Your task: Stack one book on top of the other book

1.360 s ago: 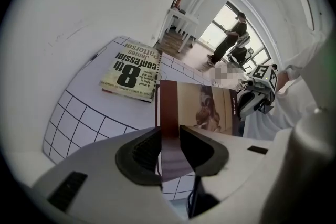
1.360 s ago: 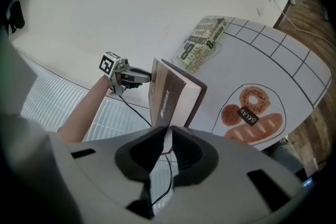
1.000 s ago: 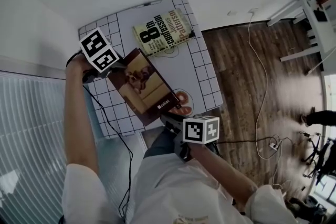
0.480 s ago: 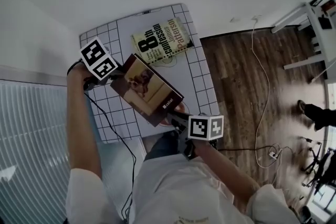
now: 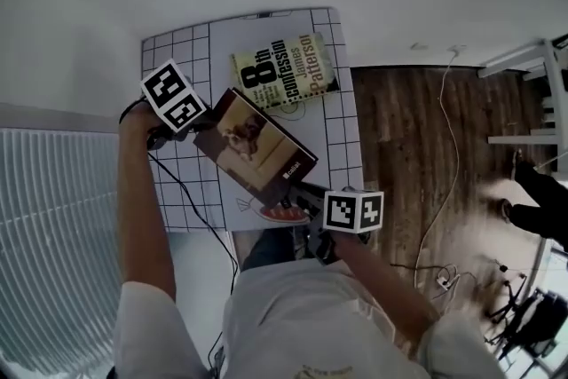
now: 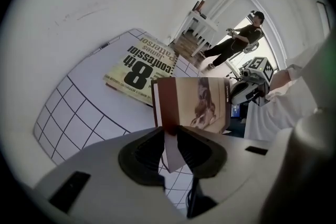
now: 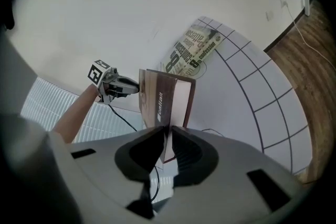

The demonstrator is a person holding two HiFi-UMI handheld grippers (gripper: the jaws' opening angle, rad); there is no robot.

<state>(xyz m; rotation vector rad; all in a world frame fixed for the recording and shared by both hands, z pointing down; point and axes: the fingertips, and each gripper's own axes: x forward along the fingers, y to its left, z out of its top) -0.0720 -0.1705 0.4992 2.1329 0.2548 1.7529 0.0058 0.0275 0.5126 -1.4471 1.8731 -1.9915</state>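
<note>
Paperback covers like these look light, bendy and slick, so the brown book (image 5: 256, 157), held tilted over the middle of the table (image 5: 177, 49), is best pinched at opposite edges. The left gripper (image 6: 171, 131) is closing its jaws on one edge, the right gripper (image 7: 167, 127) is clamped on the other; the second book (image 5: 284, 71) lies flat by the far right corner.

In the head view the brown book (image 5: 256, 157) covers part of the mat (image 5: 342, 129) and most of a red drawing (image 5: 282, 213) on it. A person (image 5: 541, 207) at the right edge is cut off and blurred. In the left gripper view the brown book hides a corner of the other book (image 6: 139, 68).
</note>
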